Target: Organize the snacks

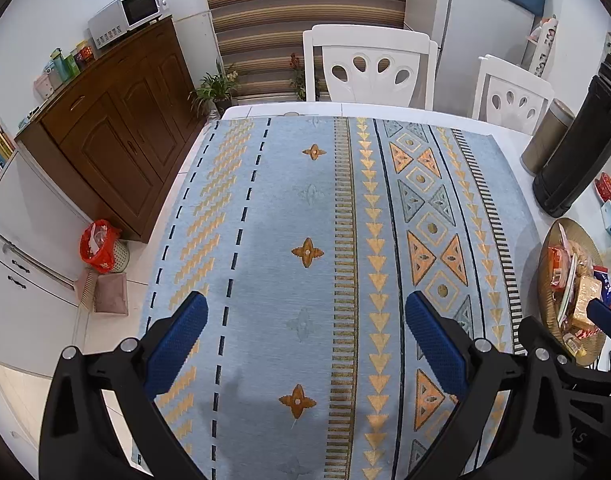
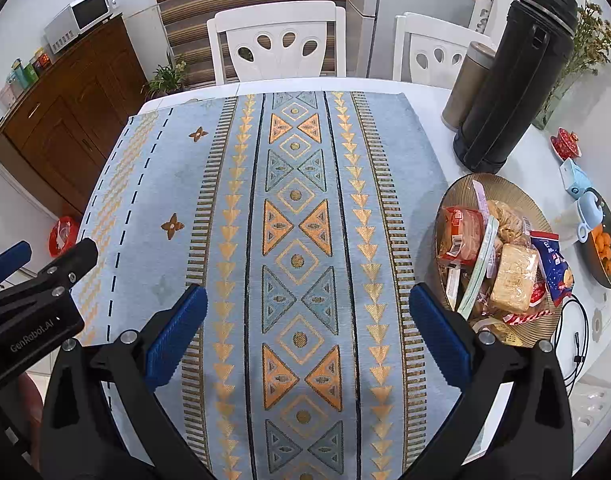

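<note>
You hold both grippers above a white table (image 2: 425,92) covered by a pale blue cloth (image 2: 297,220) with orange and teal triangles, diamonds and dashed stripes.

Your left gripper (image 1: 306,330) hangs over the left half of the cloth. Its two blue fingers (image 1: 177,344) are spread wide with nothing between them.

Your right gripper (image 2: 308,320) hangs over the middle band of triangles. Its blue pads (image 2: 177,332) are also spread wide and hold nothing. In the right wrist view, the left gripper shows as a black shape at the left edge.

The snacks (image 2: 501,256) sit piled in a round golden plate (image 2: 517,196) on the bare table, just beside the right edge of the cloth and near your right gripper's right finger. The pile includes a red-wrapped pack (image 2: 461,236), a pale square slab of bread or cake in clear wrap (image 2: 513,276), and a blue and red bag (image 2: 553,260). From the left wrist view, the same plate (image 1: 569,236) appears at the far right.

Behind the plate stand a tall black flask (image 2: 513,76) and a shorter metal flask (image 2: 465,84), touching or nearly so. To the right of the plate is a dark dish holding small oranges (image 2: 603,248) and a pale blue cup (image 2: 589,210).

Two white chairs (image 2: 277,40) stand at the far side of the table. A brown wooden cabinet (image 1: 117,128) with a microwave (image 1: 129,12) on top stands at the left wall.
</note>
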The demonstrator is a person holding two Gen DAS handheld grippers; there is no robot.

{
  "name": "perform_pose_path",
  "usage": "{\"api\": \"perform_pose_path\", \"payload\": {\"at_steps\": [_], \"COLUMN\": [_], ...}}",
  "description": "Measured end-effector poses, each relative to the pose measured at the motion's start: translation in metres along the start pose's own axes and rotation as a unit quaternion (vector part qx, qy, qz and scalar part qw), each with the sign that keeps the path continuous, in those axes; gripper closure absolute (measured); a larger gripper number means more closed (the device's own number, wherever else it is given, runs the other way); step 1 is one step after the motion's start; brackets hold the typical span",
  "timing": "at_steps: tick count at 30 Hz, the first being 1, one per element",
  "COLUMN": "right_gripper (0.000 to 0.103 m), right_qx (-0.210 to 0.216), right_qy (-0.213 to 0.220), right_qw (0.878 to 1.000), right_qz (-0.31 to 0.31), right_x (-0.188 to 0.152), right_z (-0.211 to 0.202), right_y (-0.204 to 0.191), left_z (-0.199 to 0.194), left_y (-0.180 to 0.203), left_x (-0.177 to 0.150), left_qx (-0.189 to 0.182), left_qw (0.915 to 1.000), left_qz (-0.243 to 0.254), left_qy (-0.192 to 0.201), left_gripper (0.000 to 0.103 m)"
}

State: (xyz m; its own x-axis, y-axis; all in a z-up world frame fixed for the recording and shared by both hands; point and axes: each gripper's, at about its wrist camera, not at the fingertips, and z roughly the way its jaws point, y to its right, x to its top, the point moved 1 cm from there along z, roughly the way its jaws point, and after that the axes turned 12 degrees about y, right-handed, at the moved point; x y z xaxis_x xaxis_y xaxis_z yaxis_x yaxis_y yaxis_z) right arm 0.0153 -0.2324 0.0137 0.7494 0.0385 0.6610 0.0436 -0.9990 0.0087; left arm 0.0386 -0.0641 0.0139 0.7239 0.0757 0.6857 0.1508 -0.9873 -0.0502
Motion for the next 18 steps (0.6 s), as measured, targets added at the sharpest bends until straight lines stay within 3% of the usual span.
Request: {"api": "perform_pose_path", "payload": {"at_steps": [18], "right_gripper": [0.003], "right_qx": [-0.007], "right_qy": [-0.007], "right_qw": [1.0], "right_qz": [0.003], "right_x": [-0.005], "right_z": [0.003], "right_y": [0.005], "left_z": [0.002], "left_y": [0.011], "left_x": [-0.003], "left_qx": [-0.006], "left_qw": [0.9999], "left_qz": [0.012], "left_qy": [-0.006], "left_gripper": [0.005]}}
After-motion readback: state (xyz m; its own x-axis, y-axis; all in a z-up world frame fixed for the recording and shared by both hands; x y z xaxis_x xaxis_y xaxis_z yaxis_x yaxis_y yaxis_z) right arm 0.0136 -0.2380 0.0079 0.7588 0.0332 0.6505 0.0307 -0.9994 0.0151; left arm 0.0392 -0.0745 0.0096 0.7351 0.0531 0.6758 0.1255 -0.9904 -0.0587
